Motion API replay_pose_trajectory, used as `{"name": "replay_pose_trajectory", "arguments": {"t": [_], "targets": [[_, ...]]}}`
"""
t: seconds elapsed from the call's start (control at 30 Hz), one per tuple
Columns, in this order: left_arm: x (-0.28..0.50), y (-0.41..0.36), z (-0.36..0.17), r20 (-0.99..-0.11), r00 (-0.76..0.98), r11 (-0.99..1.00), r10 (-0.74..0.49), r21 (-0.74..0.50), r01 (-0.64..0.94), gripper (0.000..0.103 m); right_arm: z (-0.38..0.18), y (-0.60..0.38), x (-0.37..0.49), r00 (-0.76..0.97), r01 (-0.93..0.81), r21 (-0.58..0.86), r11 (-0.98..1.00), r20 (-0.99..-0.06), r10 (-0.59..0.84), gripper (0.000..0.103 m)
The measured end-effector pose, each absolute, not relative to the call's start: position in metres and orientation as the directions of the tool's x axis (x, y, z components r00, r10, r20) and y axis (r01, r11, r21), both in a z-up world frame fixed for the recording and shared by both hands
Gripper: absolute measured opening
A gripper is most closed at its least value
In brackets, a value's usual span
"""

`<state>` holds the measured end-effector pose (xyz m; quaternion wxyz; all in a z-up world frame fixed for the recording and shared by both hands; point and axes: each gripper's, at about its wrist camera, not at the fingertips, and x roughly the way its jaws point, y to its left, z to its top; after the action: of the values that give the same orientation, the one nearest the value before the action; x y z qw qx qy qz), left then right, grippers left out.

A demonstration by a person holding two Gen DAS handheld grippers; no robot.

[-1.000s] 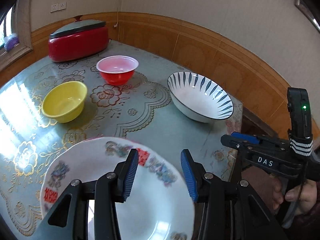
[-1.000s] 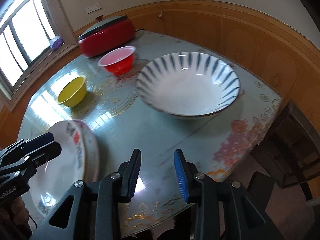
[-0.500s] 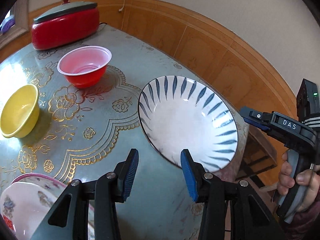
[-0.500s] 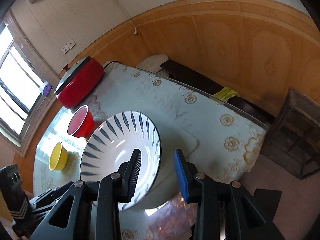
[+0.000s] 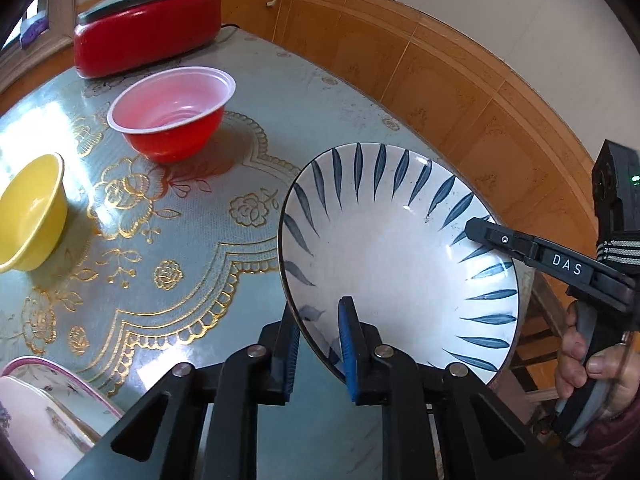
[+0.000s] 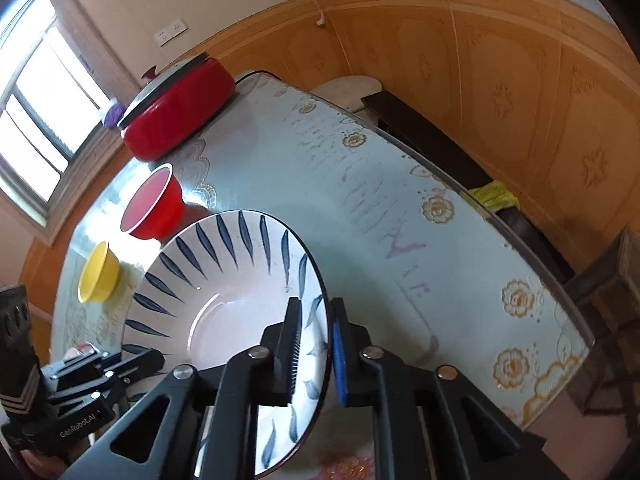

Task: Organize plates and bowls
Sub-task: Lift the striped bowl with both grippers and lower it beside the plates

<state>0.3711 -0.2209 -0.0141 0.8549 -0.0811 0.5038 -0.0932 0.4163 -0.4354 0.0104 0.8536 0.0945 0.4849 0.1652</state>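
Observation:
A white bowl with blue leaf strokes (image 5: 392, 256) is held tilted, its right edge off the table. My left gripper (image 5: 318, 344) is shut on its near rim. My right gripper (image 6: 314, 344) is shut on the opposite rim; the bowl fills the lower left of the right wrist view (image 6: 224, 304). The right gripper also shows in the left wrist view (image 5: 480, 230), the left one in the right wrist view (image 6: 154, 358). A red bowl (image 5: 172, 112), a yellow bowl (image 5: 30, 212) and stacked flowered plates (image 5: 44, 412) sit on the table.
A red lidded cooker (image 5: 148, 28) stands at the table's far end. The blue-green flowered tablecloth (image 5: 208, 240) covers the table. Wood-panelled wall (image 5: 460, 92) runs close behind the right edge. A dark bench (image 6: 440, 140) stands beyond the table.
Both grippers moved from the plates' side to the striped bowl and closed on its opposite rims. The bowl now tilts, where before it sat flat.

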Motion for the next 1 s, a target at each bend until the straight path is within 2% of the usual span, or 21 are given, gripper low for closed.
{"name": "replay_pose_trajectory", "arguments": {"t": [0.43,1.0], "targets": [[0.345,-0.194,-0.002,-0.869,0.482,0.991,-0.114,-0.134,-0.006,0.015,0.007,-0.41,0.405,0.39,-0.349,0.362,0.864,-0.782,0.485,0.01],[0.323,-0.193,0.0,-0.867,0.497,0.994,-0.038,-0.084,-0.07,0.017,-0.004,-0.383,0.401,0.346,-0.444,0.318,0.838,-0.802,0.488,0.01]]}}
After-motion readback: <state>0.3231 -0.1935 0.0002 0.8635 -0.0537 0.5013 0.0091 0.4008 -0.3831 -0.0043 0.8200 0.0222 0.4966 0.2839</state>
